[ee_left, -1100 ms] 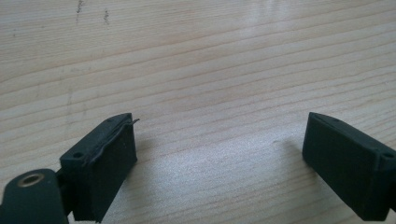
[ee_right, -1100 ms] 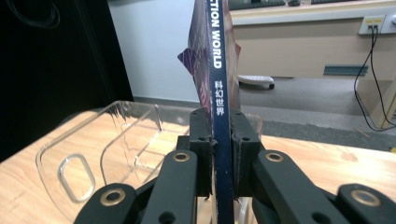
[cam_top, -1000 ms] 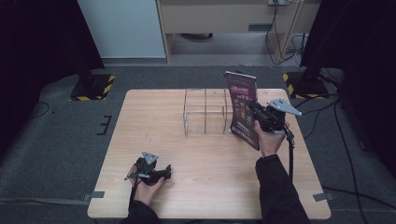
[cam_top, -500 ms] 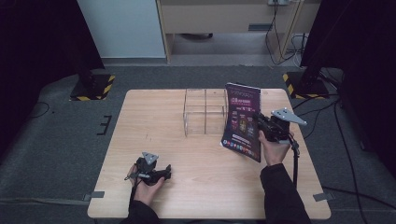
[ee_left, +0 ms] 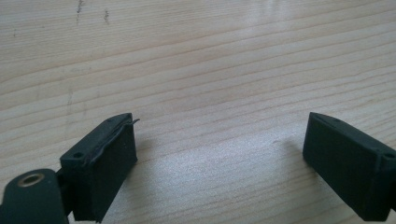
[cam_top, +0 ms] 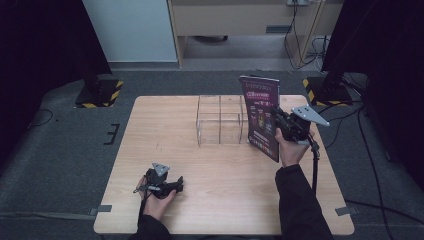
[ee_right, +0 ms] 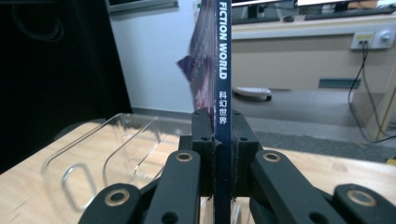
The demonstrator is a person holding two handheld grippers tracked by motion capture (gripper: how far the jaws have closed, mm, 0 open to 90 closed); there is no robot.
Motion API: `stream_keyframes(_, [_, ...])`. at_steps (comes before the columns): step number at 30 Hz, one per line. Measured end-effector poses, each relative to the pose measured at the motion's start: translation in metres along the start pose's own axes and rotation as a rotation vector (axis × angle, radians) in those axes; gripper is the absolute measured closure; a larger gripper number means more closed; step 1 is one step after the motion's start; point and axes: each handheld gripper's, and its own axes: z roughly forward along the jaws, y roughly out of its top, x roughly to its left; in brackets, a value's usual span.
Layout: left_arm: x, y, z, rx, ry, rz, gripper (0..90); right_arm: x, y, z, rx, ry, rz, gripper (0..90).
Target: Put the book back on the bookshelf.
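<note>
Your sleeves are dark. Each black hand-held gripper (cam_top: 161, 184) has brass-ringed pivot holes, a grey triangular top plate and a trailing black cable.

A thin magazine (cam_top: 261, 116) with a dark purple cover stands upright right of the frame's centre in the high view, its printed face turned toward the lower left and its lower corner close above the wooden table (cam_top: 165, 135). In the right gripper view its dark blue spine (ee_right: 221, 70) runs straight up the middle of the frame, bearing the white words "FICTION WORLD" and four Chinese characters, with purple pages fanning out slightly to the left near the top. Just left of it in the high view sits a clear plastic rack (cam_top: 220, 120) with upright dividers, standing on the table's upper centre, its slots open.
</note>
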Motion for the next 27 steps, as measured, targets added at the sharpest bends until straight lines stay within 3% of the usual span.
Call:
stream_keyframes(11, [0.000, 0.000, 0.000, 0.000, -0.002, 0.000, 8.6, 0.004, -0.009, 0.027, -0.048, -0.050, -0.036, 84.2])
stream_keyframes(18, [0.000, 0.000, 0.000, 0.000, -0.001, 0.000, 8.6, 0.009, -0.017, 0.022, -0.055, -0.044, -0.058, 83.7])
stream_keyframes(27, [0.000, 0.000, 0.000, 0.000, -0.001, 0.000, 8.6, 0.010, -0.018, 0.009, -0.003, -0.005, -0.056, 81.8])
